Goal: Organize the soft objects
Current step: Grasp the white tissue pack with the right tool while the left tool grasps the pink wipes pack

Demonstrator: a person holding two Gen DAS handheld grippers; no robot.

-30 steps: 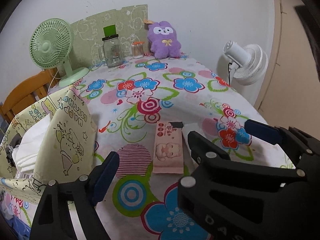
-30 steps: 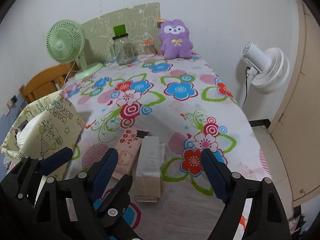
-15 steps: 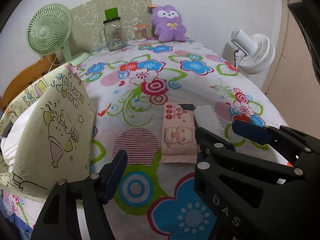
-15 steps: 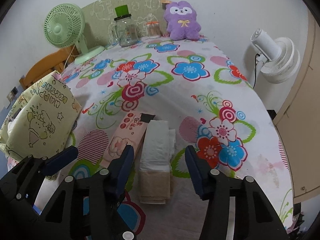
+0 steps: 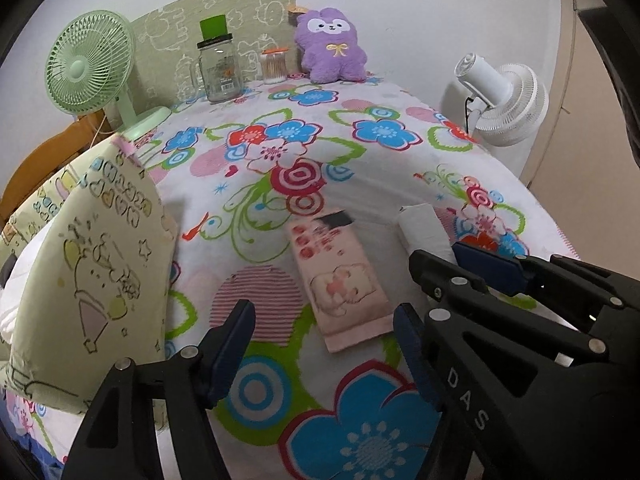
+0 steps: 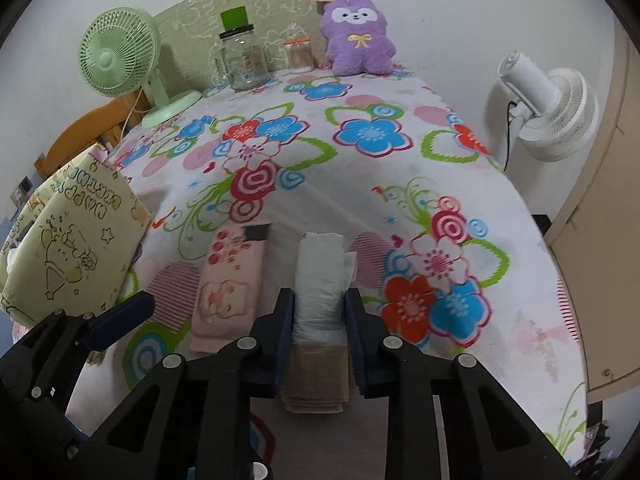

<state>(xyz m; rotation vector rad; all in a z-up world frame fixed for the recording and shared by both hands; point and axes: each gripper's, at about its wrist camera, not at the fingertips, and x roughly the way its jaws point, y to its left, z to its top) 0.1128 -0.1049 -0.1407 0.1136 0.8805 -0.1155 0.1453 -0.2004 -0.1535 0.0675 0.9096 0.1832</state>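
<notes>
The right hand-held gripper (image 6: 319,312) has just been closing, and its two dark pads now pinch the folded white cloth (image 6: 320,276) from both sides — the cloth bulges up between them. Directly under that gripper, the cloth's near end lies on a flat tan folded piece (image 6: 316,380) on the flower-printed tabletop (image 6: 400,208).

The left hand-held gripper (image 5: 324,344) hangs with its jaws spread, nothing between them. Just ahead of its fingertips lies the pink folded cloth with a printed figure (image 5: 340,276), flat on the tabletop and untouched; a small dark tag sits at its far end. This pink cloth lies just left of the right gripper's white one, side by side.

To the left of both grippers stands a pale green cartoon-printed bag (image 5: 100,272) (something white shows inside).

Far ahead, by the wall: a green desk fan (image 6: 116,60), a glass jar with a dark lid (image 6: 242,60), a small jar of cotton swabs (image 6: 299,54) and a purple plush toy (image 6: 358,36). A white fan (image 6: 552,112) stands off the right edge.
</notes>
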